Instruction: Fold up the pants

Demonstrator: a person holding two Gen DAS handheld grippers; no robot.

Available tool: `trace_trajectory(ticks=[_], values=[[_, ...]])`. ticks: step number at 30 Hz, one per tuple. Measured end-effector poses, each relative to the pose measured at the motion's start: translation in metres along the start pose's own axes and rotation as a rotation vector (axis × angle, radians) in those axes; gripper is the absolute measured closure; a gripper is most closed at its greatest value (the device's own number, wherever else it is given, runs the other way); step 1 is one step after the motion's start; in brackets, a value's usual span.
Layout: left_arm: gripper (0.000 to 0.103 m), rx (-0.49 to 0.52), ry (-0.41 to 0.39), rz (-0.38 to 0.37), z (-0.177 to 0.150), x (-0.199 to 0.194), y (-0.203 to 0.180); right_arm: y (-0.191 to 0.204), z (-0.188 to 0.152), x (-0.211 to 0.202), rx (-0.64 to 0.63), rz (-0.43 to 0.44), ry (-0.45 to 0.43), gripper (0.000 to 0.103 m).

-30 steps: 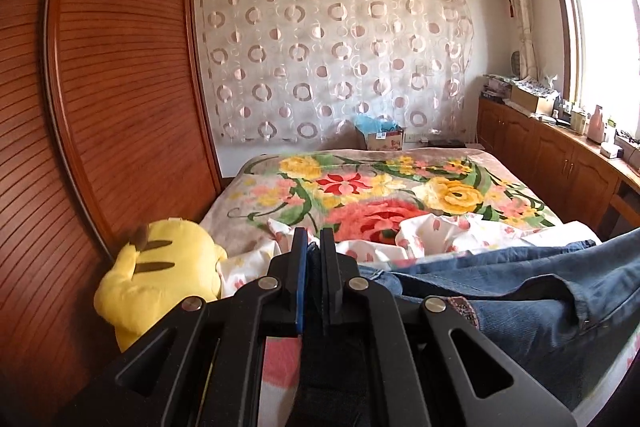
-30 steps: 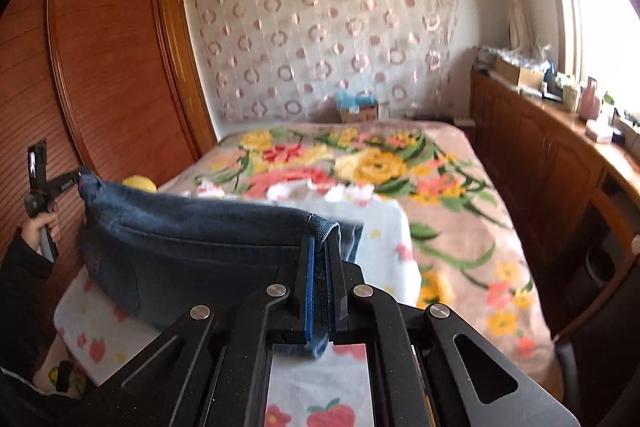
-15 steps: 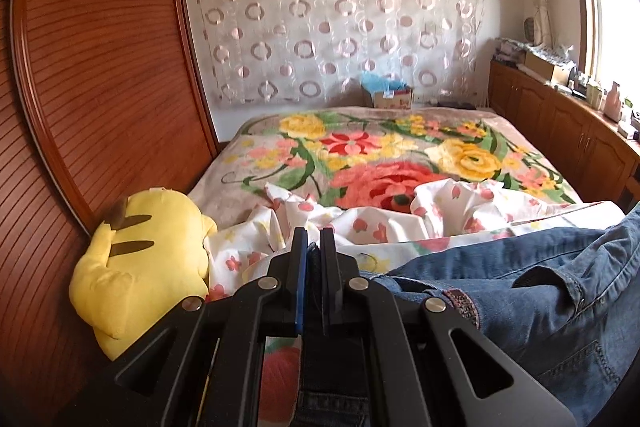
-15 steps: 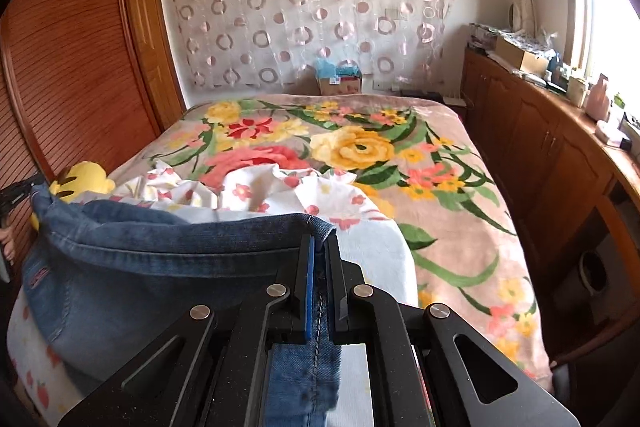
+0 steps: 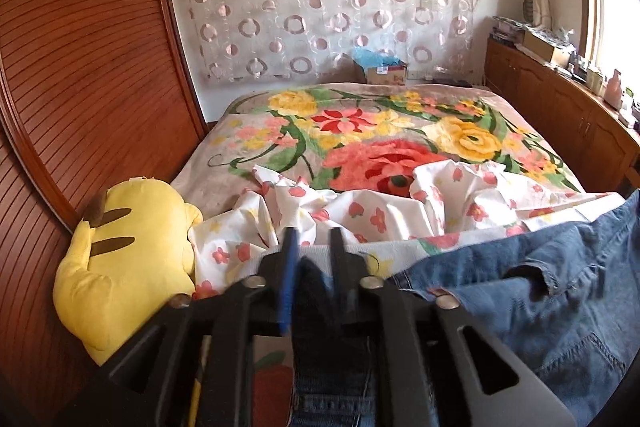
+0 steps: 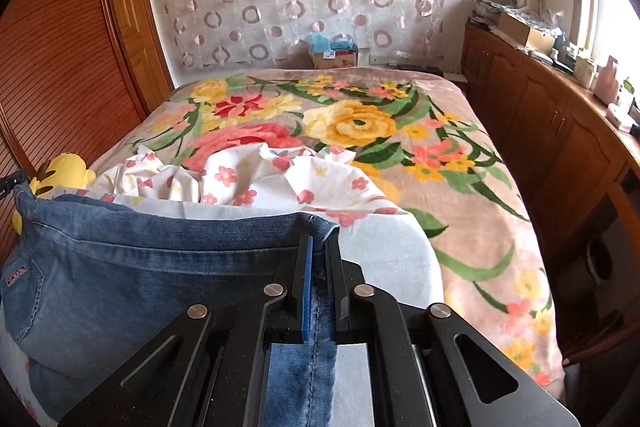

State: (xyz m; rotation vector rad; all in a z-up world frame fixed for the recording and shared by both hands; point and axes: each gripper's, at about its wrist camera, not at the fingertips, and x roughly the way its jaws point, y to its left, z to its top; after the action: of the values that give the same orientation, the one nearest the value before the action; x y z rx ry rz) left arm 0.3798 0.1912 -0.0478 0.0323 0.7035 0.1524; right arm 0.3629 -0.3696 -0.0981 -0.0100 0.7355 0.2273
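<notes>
Blue jeans (image 6: pixel 120 267) lie across the near end of the bed, waistband edge toward the far side. They also show in the left wrist view (image 5: pixel 540 299), with a dark fold of denim between the jaws. My left gripper (image 5: pixel 312 239) has its jaws apart, with the denim loose between them. My right gripper (image 6: pixel 318 247) has its jaws slightly apart, with the waistband corner between them.
The jeans rest on a white strawberry-print sheet (image 5: pixel 360 207) crumpled over a floral blanket (image 6: pixel 360 123). A yellow plush toy (image 5: pixel 120 259) lies at the bed's left edge beside the wooden wardrobe (image 5: pixel 80 67). Wooden cabinets (image 6: pixel 540 119) run along the right.
Both grippers came down toward the bed with the jeans. Both grippers' jaws, tight on the denim before, have parted; the left ones wider.
</notes>
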Motion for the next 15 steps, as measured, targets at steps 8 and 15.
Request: trace_trajectory(ticks=[8,15], values=[[0.021,0.020,-0.013,-0.103,-0.012,-0.034,-0.004,0.008,-0.004,-0.013,-0.033,-0.007,-0.039,0.069],[0.022,0.100,0.050,-0.088,-0.036,-0.024,-0.021,0.007,-0.026,-0.030,-0.057,0.029,-0.043,0.059]])
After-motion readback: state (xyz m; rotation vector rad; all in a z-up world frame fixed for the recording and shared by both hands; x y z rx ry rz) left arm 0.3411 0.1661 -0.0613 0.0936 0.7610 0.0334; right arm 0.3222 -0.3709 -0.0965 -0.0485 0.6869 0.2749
